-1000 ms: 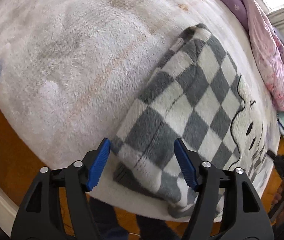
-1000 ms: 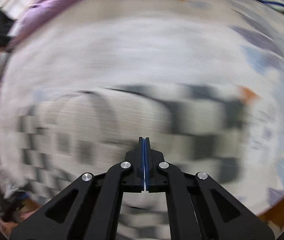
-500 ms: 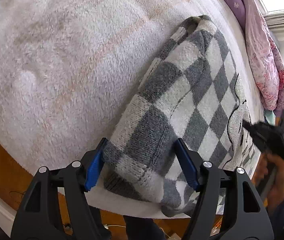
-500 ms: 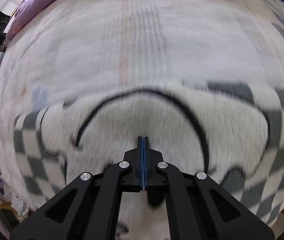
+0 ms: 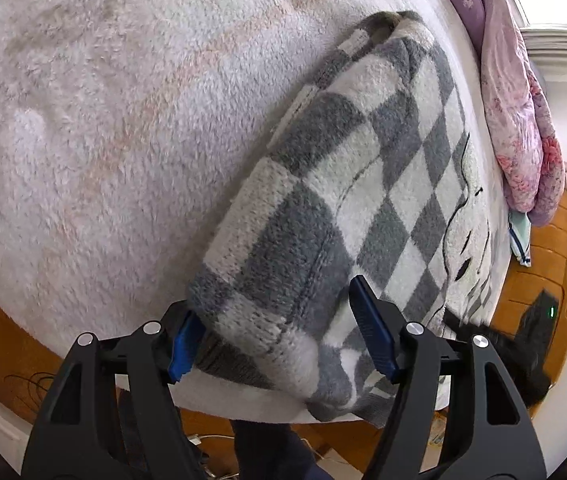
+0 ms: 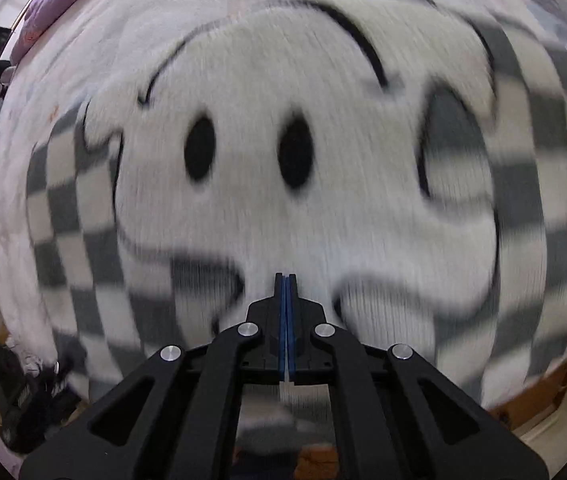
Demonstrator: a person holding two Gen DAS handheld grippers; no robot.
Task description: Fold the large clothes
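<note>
Checkered fleece garment [image 5: 323,208] sits between wide-spread left tongs [image 5: 279,330]; right tongs [image 6: 285,280] pressed together, gripping nothing visible.

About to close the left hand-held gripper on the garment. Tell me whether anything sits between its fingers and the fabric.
Nothing visible does. The left hand-held gripper is open, and the folded end of the grey-and-white checkered fleece garment already sits between its blue pads.

Closed right tongs [image 6: 285,280] hover over the blurred checkered garment [image 6: 283,208].
</note>
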